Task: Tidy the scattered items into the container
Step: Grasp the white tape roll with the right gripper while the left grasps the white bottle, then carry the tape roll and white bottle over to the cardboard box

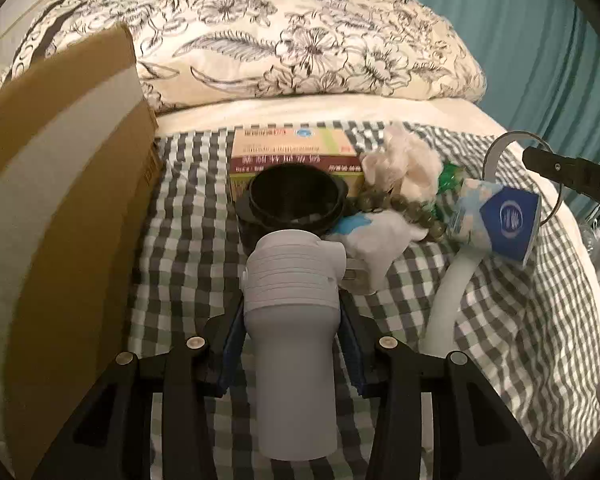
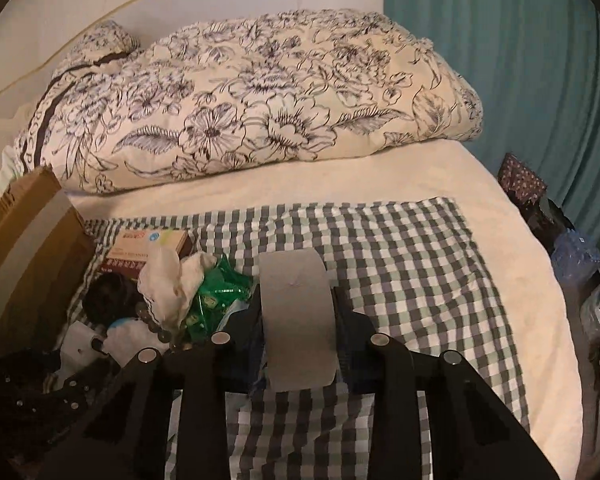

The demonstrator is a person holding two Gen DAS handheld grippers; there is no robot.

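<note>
My left gripper [image 1: 292,312] is shut on a white ribbed cylinder-shaped device [image 1: 292,320], held above the checked cloth [image 1: 500,320]. Ahead lie a black round tub [image 1: 292,200], a red and green box [image 1: 296,152], a string of beads [image 1: 400,206], a white crumpled cloth [image 1: 404,164] and a white bag [image 1: 380,240]. The cardboard box [image 1: 60,220] stands at the left. My right gripper [image 2: 298,320] is shut on a broad grey band [image 2: 296,312], which also shows as a loop in the left wrist view [image 1: 496,148], next to a blue tissue pack [image 1: 500,224].
A flowered quilt [image 1: 300,32] lies rolled at the back of the bed. A teal curtain [image 2: 500,60] hangs at the right. Green packets [image 2: 216,296] sit in the pile. Bags and bottles [image 2: 576,256] stand beside the bed at the right.
</note>
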